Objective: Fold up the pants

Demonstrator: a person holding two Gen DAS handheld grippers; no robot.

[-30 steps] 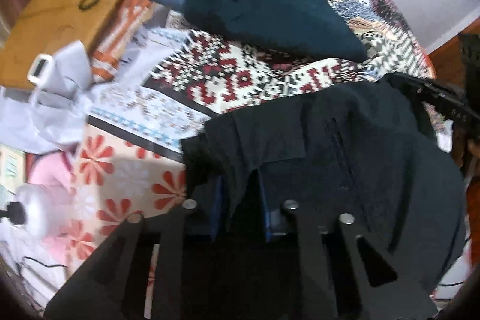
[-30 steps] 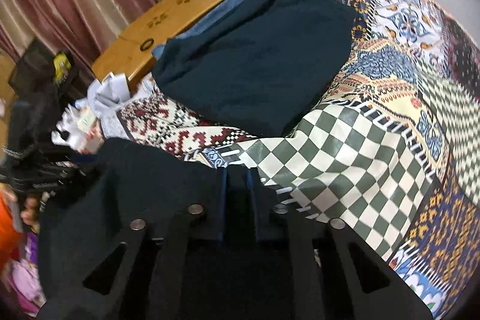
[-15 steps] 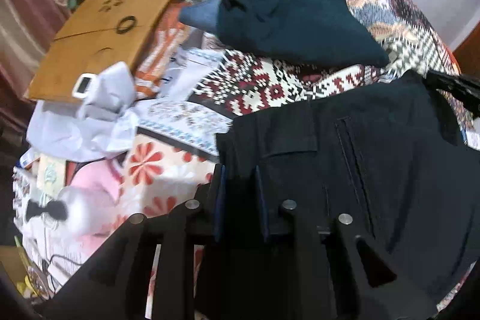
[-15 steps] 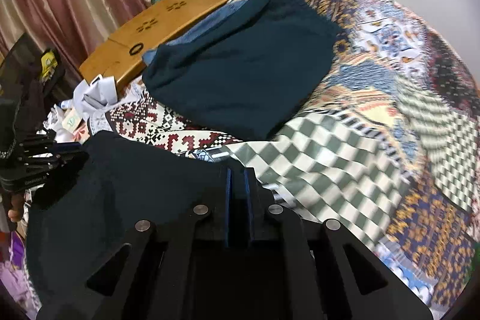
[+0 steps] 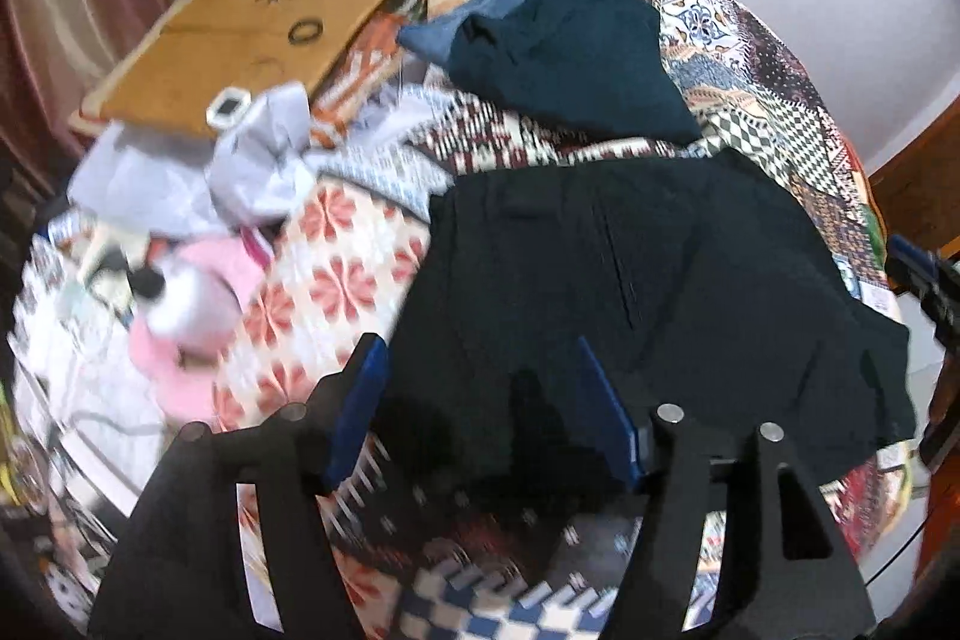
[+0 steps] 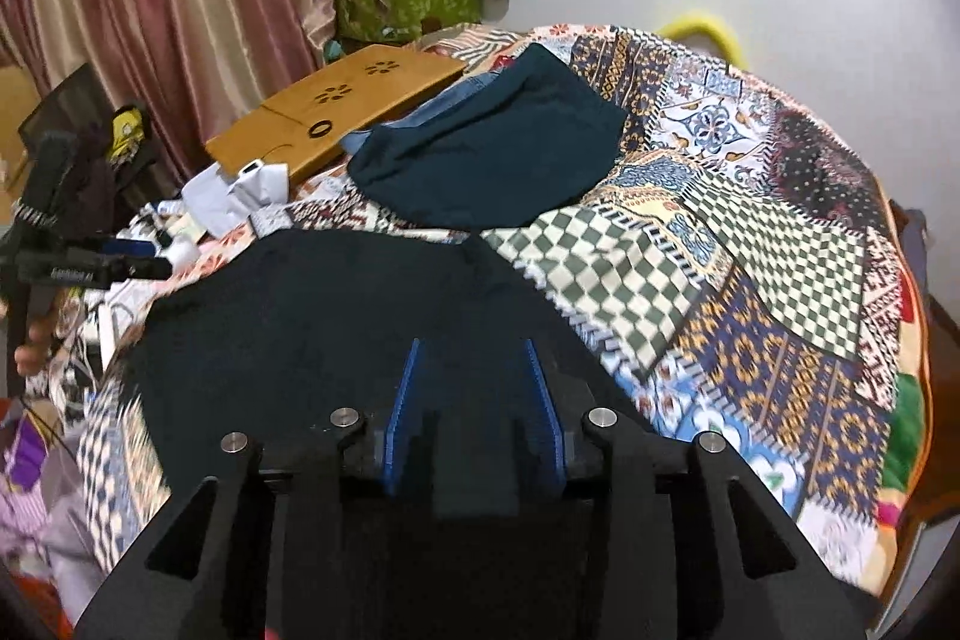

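Observation:
The black pants (image 5: pixel 648 292) lie folded flat on the patterned quilt (image 5: pixel 336 280), waistband toward the far side; they also show in the right wrist view (image 6: pixel 336 316). My left gripper (image 5: pixel 480 346) is open, its blue-padded fingers spread above the near left edge of the pants, holding nothing. My right gripper (image 6: pixel 471 346) is open above the near edge of the pants, empty. The left gripper also shows at the left of the right wrist view (image 6: pixel 108 268).
A dark teal folded garment (image 6: pixel 492 148) lies on blue jeans (image 5: pixel 456 28) farther back on the quilt (image 6: pixel 750 232). A wooden lap tray (image 6: pixel 342 106) sits at the back left. White cloth (image 5: pixel 258 154), a pink item (image 5: pixel 198 292) and clutter lie left.
Both grippers have let go of the black pants and opened. Both have pulled up and back, and the pants now lie flat on the quilt.

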